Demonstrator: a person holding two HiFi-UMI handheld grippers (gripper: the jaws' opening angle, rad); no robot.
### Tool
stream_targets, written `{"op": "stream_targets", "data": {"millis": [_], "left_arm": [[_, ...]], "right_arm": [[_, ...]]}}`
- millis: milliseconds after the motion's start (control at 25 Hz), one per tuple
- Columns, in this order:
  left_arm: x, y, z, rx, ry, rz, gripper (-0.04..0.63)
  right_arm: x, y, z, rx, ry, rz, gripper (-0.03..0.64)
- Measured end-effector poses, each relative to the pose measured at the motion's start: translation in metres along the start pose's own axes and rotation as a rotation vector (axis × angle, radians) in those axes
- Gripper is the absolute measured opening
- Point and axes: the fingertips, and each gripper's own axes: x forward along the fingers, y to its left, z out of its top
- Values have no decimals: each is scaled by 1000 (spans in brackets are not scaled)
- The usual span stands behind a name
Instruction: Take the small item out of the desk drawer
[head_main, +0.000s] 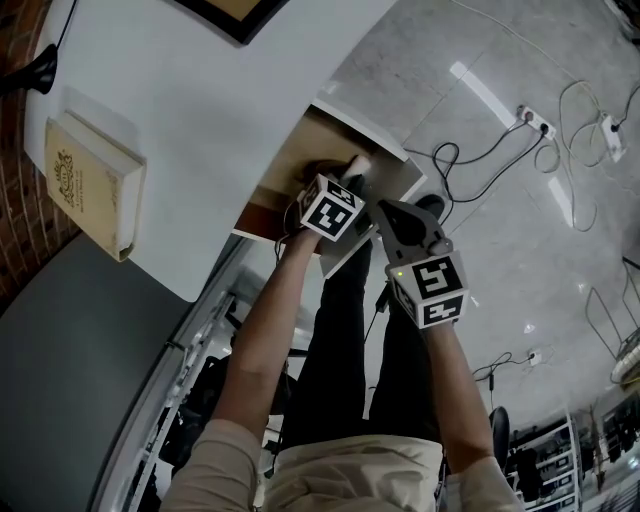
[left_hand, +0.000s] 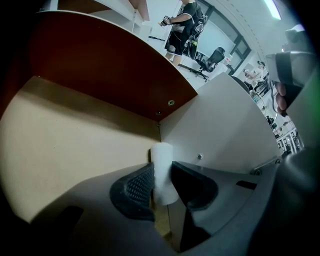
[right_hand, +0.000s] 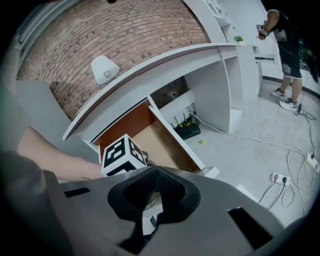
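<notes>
The drawer (head_main: 285, 170) stands pulled open under the desk (head_main: 200, 100), upper centre of the head view. The left gripper (left_hand: 161, 182) is down inside it, both pads pinching a small white cylinder (left_hand: 161, 159) near the drawer's inner corner, lower centre of the left gripper view. The grasp appears made; lifting out remains. The right gripper (right_hand: 152, 187) hangs outside the drawer, jaws pressed together on nothing. Only the left gripper view shows the cylinder; in the head view, the left gripper hides it.
</notes>
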Motion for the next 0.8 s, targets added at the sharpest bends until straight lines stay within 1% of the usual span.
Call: {"op": "stream_targets", "data": {"millis": [120, 280, 440, 720, 800], "left_arm": [[0, 1, 0, 6, -8, 7, 118], [1, 2, 0, 18, -22, 14, 117], [-1, 2, -1, 24, -24, 15, 115], [-10, 1, 2, 24, -20, 35, 114], [-16, 0, 4, 8, -25, 40, 114]], "right_arm": [[5, -1, 1, 4, 1, -6, 24], [3, -2, 4, 34, -12, -18, 24], [4, -5, -3, 37, -1, -21, 23], [-8, -7, 2, 3, 21, -31, 24], [-13, -6, 6, -5, 20, -31, 23]]}}
